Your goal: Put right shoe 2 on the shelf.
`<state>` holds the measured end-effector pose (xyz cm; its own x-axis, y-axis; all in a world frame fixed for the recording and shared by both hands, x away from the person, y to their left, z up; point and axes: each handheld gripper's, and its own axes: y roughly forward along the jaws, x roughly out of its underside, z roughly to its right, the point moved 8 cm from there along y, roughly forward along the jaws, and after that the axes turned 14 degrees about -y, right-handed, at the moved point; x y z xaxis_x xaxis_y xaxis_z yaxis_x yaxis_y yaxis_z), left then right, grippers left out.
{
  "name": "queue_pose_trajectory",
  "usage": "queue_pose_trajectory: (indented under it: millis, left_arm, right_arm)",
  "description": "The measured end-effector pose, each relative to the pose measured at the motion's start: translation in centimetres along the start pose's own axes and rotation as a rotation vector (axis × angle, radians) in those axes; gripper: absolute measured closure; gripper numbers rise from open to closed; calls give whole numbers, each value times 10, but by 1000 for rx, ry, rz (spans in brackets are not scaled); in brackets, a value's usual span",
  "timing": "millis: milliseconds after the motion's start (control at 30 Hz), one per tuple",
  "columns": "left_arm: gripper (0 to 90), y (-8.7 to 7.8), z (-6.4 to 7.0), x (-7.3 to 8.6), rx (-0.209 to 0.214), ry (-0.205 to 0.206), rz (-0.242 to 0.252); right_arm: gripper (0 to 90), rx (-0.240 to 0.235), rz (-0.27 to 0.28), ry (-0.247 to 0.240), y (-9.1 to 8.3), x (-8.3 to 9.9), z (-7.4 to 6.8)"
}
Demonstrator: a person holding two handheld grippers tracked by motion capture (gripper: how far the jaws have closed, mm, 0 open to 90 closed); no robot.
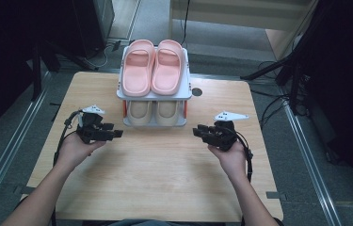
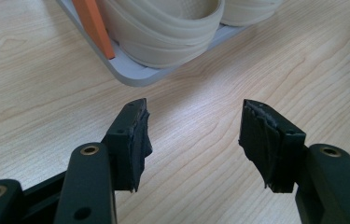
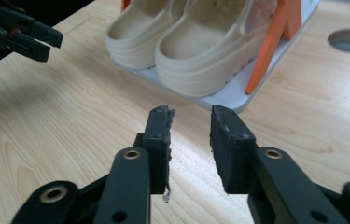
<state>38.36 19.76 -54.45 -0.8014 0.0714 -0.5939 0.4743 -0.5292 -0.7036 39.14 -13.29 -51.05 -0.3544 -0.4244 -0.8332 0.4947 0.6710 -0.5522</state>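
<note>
A small two-shelf rack [image 1: 183, 94] stands at the back middle of the wooden table [image 1: 164, 174]. On its top shelf sits a pair of pink slippers [image 1: 153, 68]; cream slippers [image 1: 153, 112] fill the bottom shelf. My left gripper [image 1: 116, 133] hovers in front of the rack's left corner, pointing right. In the left gripper view it [image 2: 196, 107] is open wide over bare wood, near a cream slipper [image 2: 163, 28]. My right gripper [image 1: 197, 131] is at the rack's right front, pointing left. In its own view it [image 3: 190, 113] is open by a narrow gap, with nothing between, short of the cream slippers [image 3: 196, 56].
Orange posts [image 3: 275, 42] hold up the rack at its grey base [image 3: 238, 100]. A round hole [image 1: 196, 92] lies in the table right of the rack. Dark stands and cables surround the table on the floor. My left gripper [image 3: 18, 32] appears far off in the right gripper view.
</note>
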Motion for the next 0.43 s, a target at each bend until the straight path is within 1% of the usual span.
queue_pose_trajectory:
  millis: [100, 267, 433]
  left_arm:
    - [419, 1, 0, 0, -1, -2, -1]
    - [405, 0, 1, -1, 4, -5, 10]
    - [396, -1, 3, -1, 13, -2, 11]
  right_arm:
    - [616, -3, -6, 3, 5, 5, 3]
    - [568, -16, 2, 2, 7, 6, 2]
    - [542, -17, 12, -16, 6, 6, 0]
